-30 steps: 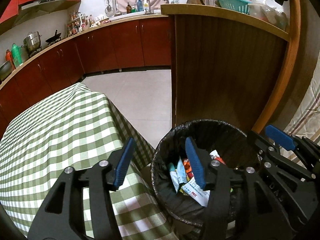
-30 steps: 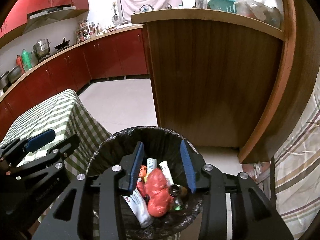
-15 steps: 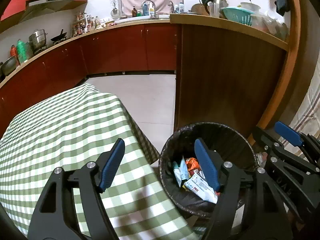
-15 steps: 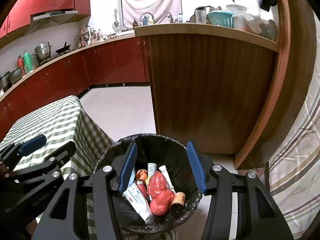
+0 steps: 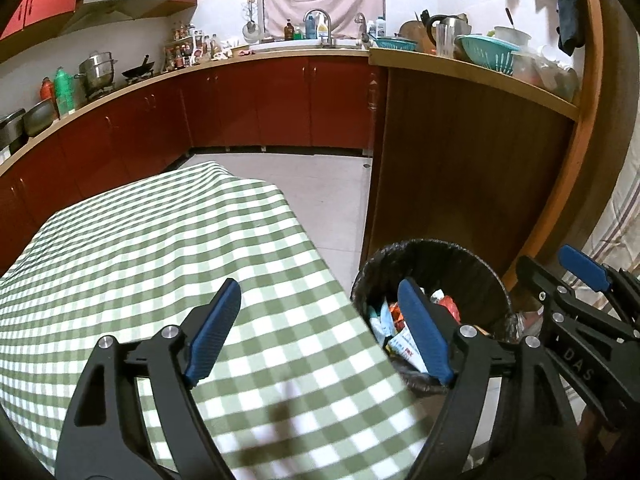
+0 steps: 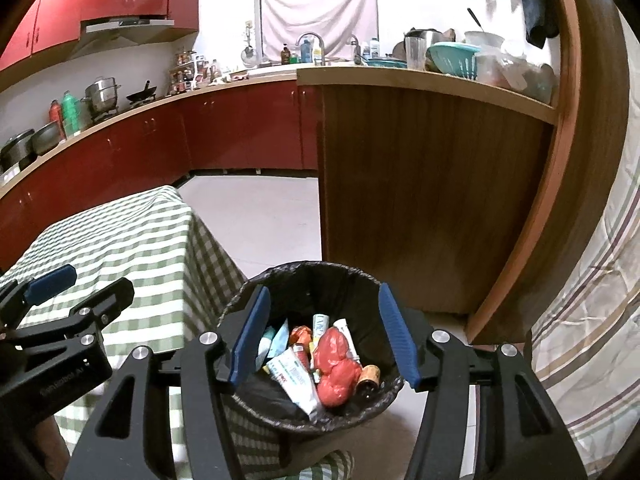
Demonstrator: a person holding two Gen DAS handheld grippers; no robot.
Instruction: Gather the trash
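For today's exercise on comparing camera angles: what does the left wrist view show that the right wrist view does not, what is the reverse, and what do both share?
Only the left wrist view shows most of the checked tablecloth top, with the bin off to one side and its contents partly hidden.

Only the right wrist view looks straight into the bin, showing the red bag, a white tube and a cork.

Both show the bin, the tablecloth, the red cabinets, the sink, and both grippers, left and right, jaws open and holding nothing.

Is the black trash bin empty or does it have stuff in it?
It has stuff in it. The black-lined round trash bin holds a crumpled red bag, a white tube and other wrappers, well below the rim.
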